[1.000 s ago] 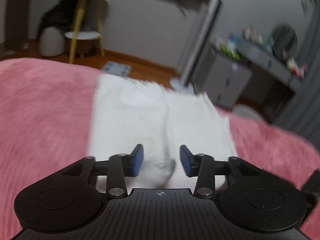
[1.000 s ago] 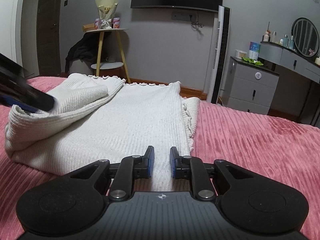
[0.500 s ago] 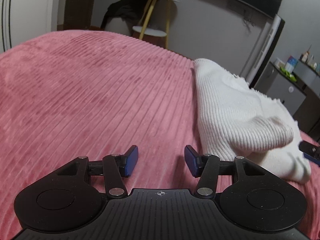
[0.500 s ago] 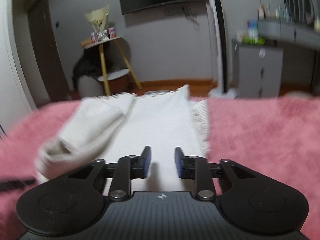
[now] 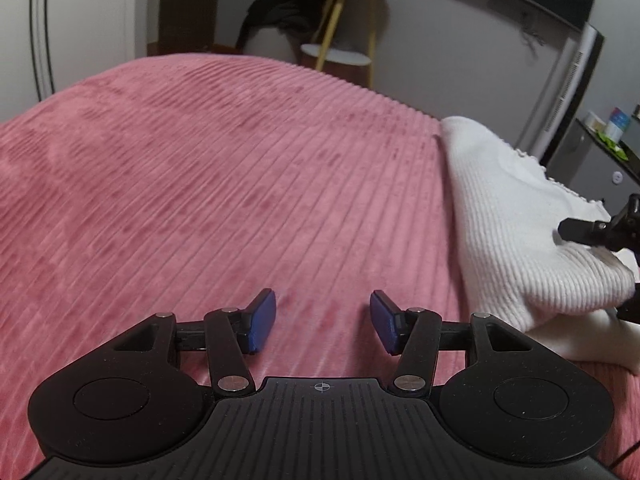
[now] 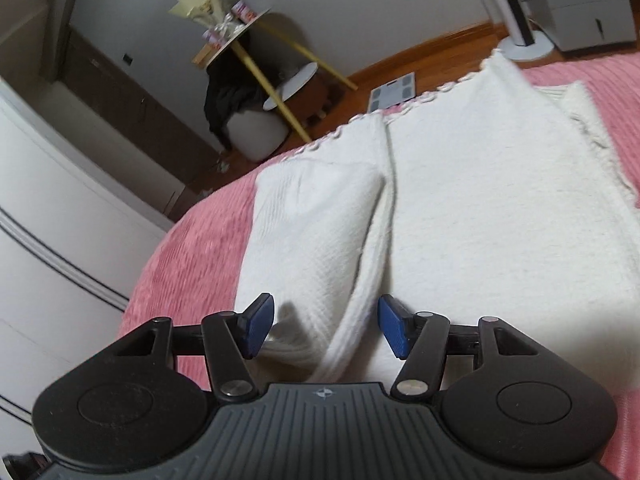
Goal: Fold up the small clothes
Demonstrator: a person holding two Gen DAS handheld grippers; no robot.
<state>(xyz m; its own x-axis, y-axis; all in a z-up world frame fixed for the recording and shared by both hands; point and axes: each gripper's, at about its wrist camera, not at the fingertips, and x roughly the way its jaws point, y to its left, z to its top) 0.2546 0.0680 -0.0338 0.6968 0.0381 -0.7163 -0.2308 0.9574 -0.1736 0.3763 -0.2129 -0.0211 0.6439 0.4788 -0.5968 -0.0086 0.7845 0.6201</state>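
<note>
The white ribbed knit sweater [image 6: 480,220] lay part-folded on the pink corduroy bed [image 5: 200,180]. The right claw [image 6: 326,326] was opening astride its folded sleeve edge, gripping nothing; the left claw [image 5: 322,322], beside the sweater, gaped empty. Best to pinch both layers squarely.

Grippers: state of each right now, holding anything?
Left gripper: open, empty, over the blanket.
Right gripper: jaws opening, sweater fold between them, not gripped.
</note>
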